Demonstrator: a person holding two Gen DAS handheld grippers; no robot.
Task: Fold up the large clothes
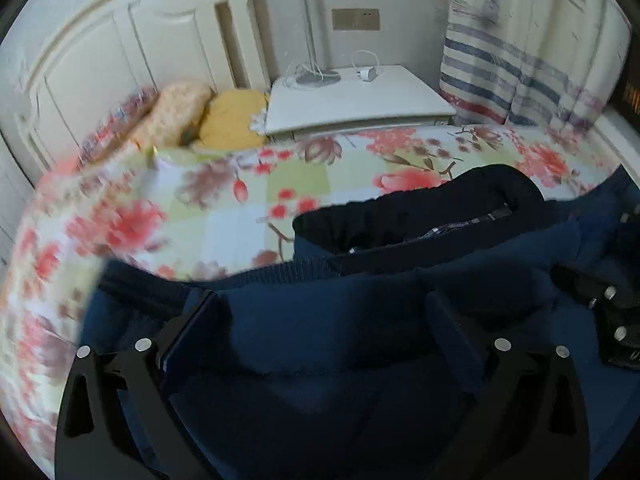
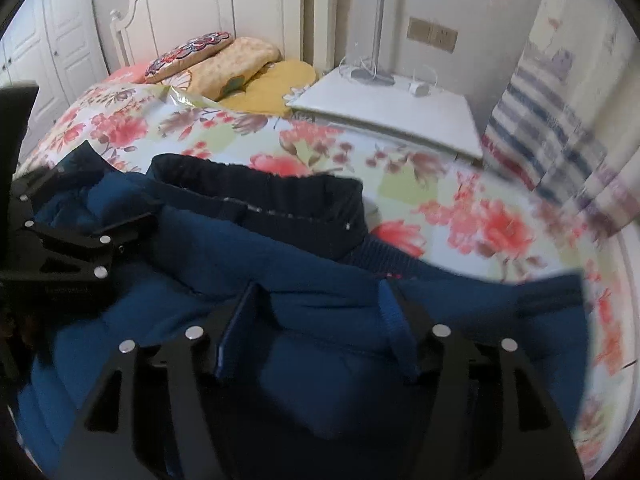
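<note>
A large navy blue padded jacket (image 1: 360, 340) with a black ribbed collar (image 1: 420, 220) lies on a floral bedsheet (image 1: 240, 200). My left gripper (image 1: 324, 304) is open, its fingers spread wide over a fold of the jacket body. The right gripper shows at that view's right edge (image 1: 612, 320). In the right wrist view the jacket (image 2: 300, 280) fills the foreground, collar (image 2: 260, 200) behind. My right gripper (image 2: 320, 296) is open, fingers wide apart around a bulge of blue fabric. The left gripper (image 2: 72, 248) sits at the left on the jacket.
Pillows (image 2: 240, 68) lie by the white headboard (image 2: 200, 8). A white nightstand (image 1: 356, 100) with a lamp base and charger stands beside the bed. A striped curtain (image 1: 520, 60) hangs at the right. Bare bedsheet (image 2: 480, 220) lies beyond the collar.
</note>
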